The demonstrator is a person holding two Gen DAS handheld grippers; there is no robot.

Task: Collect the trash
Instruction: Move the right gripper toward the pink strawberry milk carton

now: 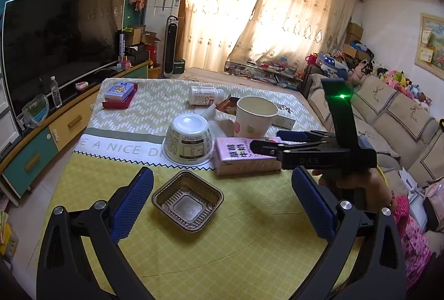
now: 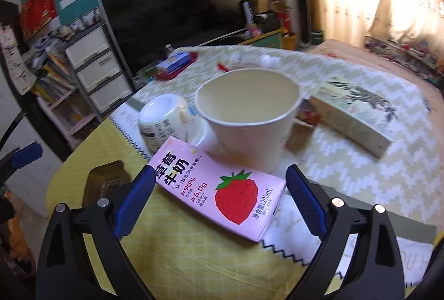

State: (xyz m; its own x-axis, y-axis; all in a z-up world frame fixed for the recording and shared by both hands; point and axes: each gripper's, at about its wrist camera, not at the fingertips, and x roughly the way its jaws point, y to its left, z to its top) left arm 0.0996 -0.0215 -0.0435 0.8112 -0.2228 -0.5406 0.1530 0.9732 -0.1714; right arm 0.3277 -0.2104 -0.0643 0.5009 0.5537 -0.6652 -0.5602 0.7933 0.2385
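With both grippers' jaws wide, the right gripper (image 2: 220,190) straddles the strawberry milk carton (image 2: 222,190) lying flat; closing carelessly could topple the paper cup (image 2: 249,119) at twelve o'clock

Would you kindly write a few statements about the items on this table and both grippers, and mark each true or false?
1. The paper cup stands upright and looks empty. True.
2. The white bowl sits right way up. False: it is upside down, base uppermost.
3. The right gripper is clamped shut on the pink milk carton. False: its jaws are wide apart with the carton lying between them, pads not pressing.
4. The foil tray lies in front of the open left gripper. True.
5. The white bottle beyond the cup lies on its side. True.
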